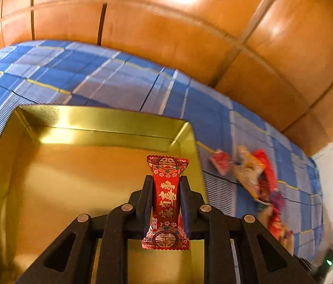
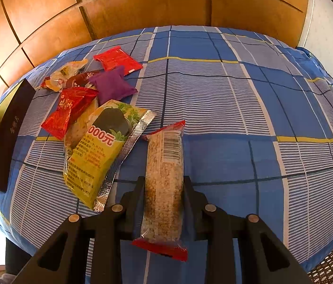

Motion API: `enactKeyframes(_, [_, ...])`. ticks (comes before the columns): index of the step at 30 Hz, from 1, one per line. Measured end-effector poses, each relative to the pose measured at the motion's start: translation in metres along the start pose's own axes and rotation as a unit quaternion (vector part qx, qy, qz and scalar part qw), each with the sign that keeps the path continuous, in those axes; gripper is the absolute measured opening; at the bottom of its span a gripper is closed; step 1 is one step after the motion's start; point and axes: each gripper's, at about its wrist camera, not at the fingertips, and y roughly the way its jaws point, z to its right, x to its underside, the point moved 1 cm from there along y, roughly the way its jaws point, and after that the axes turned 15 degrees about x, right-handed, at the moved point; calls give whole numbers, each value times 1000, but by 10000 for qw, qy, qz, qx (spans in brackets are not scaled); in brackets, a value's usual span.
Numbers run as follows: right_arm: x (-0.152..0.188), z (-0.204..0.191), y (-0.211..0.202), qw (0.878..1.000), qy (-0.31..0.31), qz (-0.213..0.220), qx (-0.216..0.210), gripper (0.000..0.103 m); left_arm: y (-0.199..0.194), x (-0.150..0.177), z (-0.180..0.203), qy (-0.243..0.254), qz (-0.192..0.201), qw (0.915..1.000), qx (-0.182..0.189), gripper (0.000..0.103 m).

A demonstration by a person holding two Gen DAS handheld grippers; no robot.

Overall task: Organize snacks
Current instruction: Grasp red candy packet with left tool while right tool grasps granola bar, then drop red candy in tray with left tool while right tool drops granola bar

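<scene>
The left gripper (image 1: pixel 165 182) points steeply down, its black jaws closed tight on a red candy (image 1: pixel 165 201). The right gripper (image 2: pixel 164 182) also tilts steeply down, its jaws closed against the sides of a grain bar (image 2: pixel 164 184).

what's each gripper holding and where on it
Left gripper pinches a red candy across its middle; right gripper clamps a grain bar around its lower-middle.

Red candy wrapper (image 1: pixel 165 201): double-happiness signs at both ends, gold characters "家有喜事" down the middle. Yellow-green packet (image 2: pixel 100 151): "000元" in red, small print below unreadable. Clear rice-bar wrapper (image 2: pixel 164 187): barcode, digits too small. Red packet (image 2: pixel 66 112): gold characters, unclear.
</scene>
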Motion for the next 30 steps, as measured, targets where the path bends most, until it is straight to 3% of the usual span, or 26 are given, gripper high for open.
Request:
enactKeyframes(6, [-1,-3,1,10000,-50,42,13,30,46,-15,-2,35,-161,9996,-233,22])
enactKeyframes(10, [-1,-4,2,9999,-106,85,38,30,49,-19,-4,5,-125,9996,-266,34])
enactKeyframes(26, [-3,9,-6,9992,375,152,15,29,-41,79,4,390,398,9947,-867,49])
enactKeyframes(30, [-15,15,-32,9976,498,478,-33,29,-54,90,0,392,517,9929,-994,50])
